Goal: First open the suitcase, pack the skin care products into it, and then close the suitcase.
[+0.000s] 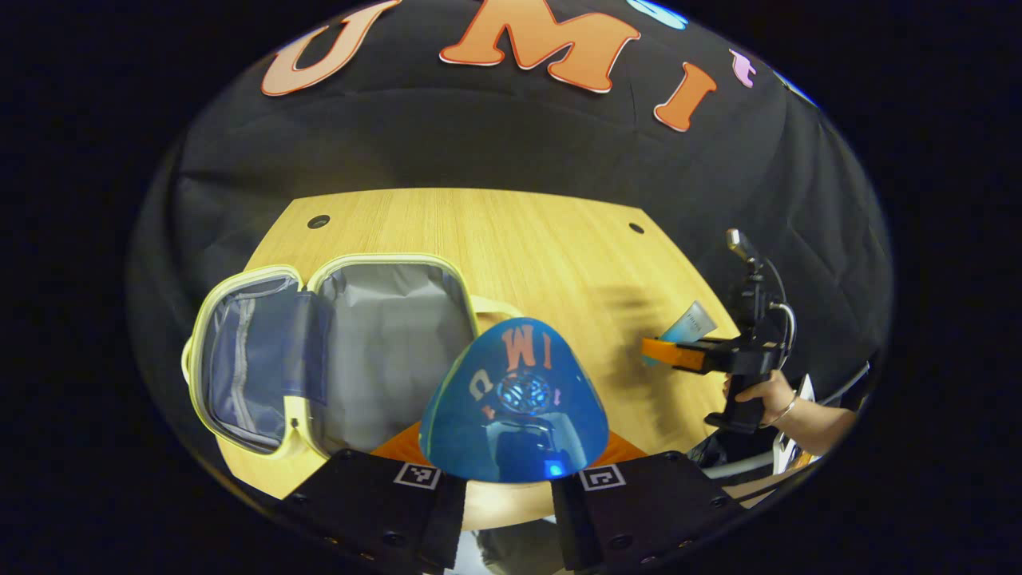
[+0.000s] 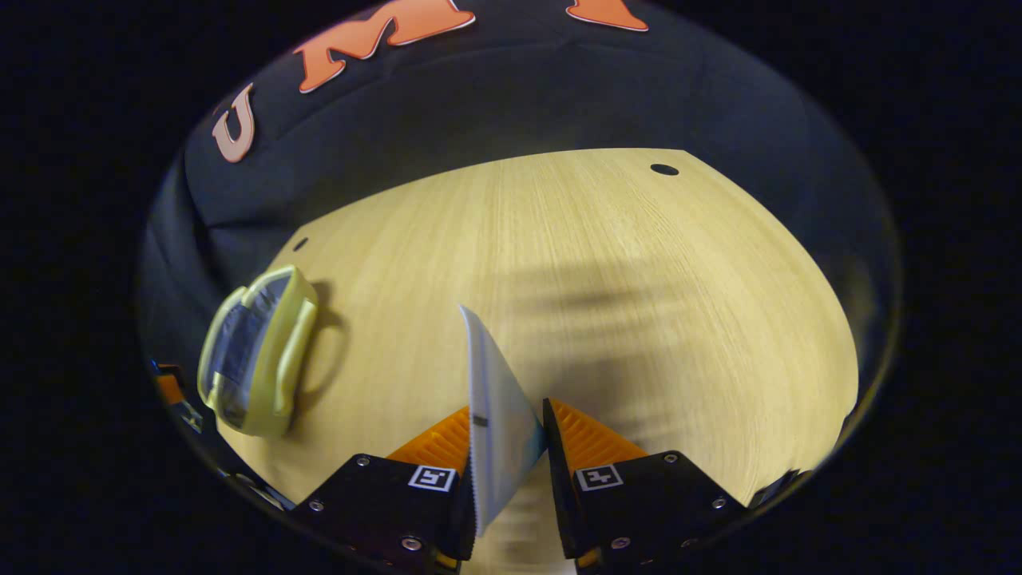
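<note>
The small yellow-edged suitcase (image 1: 327, 351) lies open on the wooden table (image 1: 527, 239), its grey lining showing. My left gripper (image 1: 511, 471) is shut on a shiny blue container (image 1: 511, 403), held just right of the open case. My right gripper (image 2: 505, 455) is shut on a pale blue-white tube (image 2: 495, 407), held edge-on above the table. In the left gripper view that tube (image 1: 691, 323) sticks out of the right gripper (image 1: 679, 353) at the table's right edge, with a hand (image 1: 762, 395) on the handle. In the right gripper view the suitcase (image 2: 255, 359) sits far left.
Two round cable holes (image 1: 318, 221) (image 1: 635, 228) mark the table's far corners. Bare wood stretches between the suitcase and the right gripper. The black cloth wall stands behind the table.
</note>
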